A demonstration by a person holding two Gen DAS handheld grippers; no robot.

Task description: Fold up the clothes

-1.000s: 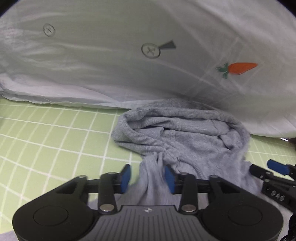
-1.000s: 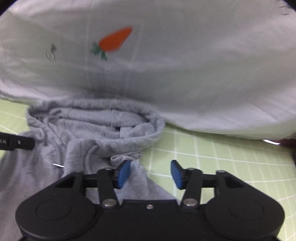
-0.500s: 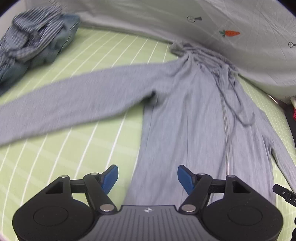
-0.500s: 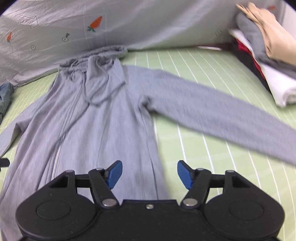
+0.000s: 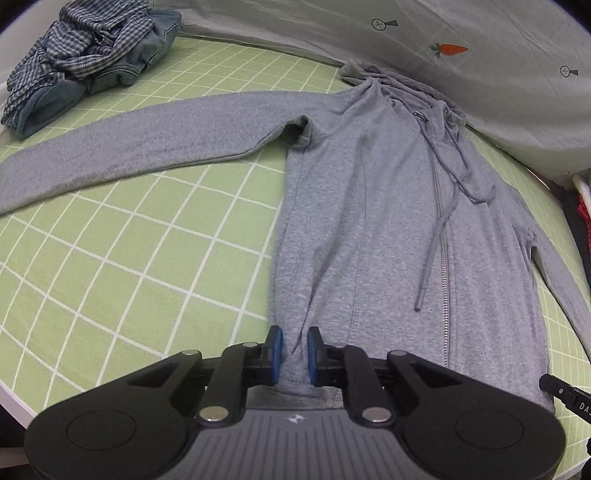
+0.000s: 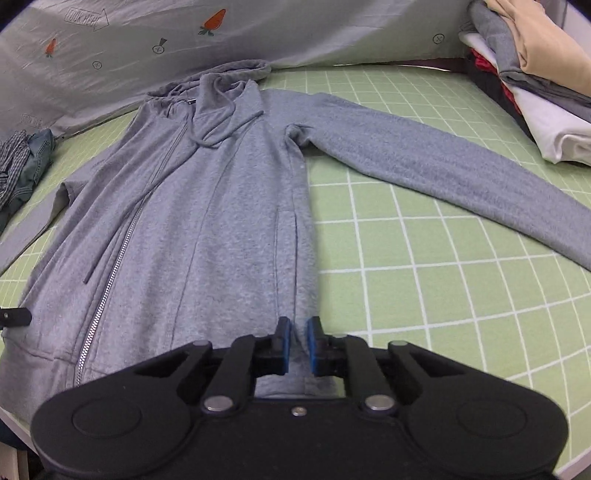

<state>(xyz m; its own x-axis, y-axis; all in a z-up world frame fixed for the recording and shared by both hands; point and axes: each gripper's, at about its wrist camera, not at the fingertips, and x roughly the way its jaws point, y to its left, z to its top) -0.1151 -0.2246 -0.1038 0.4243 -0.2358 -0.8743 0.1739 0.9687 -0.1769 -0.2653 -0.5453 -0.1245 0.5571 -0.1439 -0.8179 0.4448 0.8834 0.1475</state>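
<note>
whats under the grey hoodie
The grey hoodie lies flat on a green grid mat, which shows all round it. Whatever else might be beneath the fabric is covered.

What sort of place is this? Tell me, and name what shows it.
Most likely a bed at home, set up for folding laundry. A green checked sheet covers the surface, a carrot-print quilt is bunched at the back, and a stack of folded clothes sits beside the spread grey zip hoodie.

Home laundry-folding spot, green grid mat [image 5: 129,258], carrot-print sheet [image 6: 295,33], clothes piles [image 6: 535,74]
</note>
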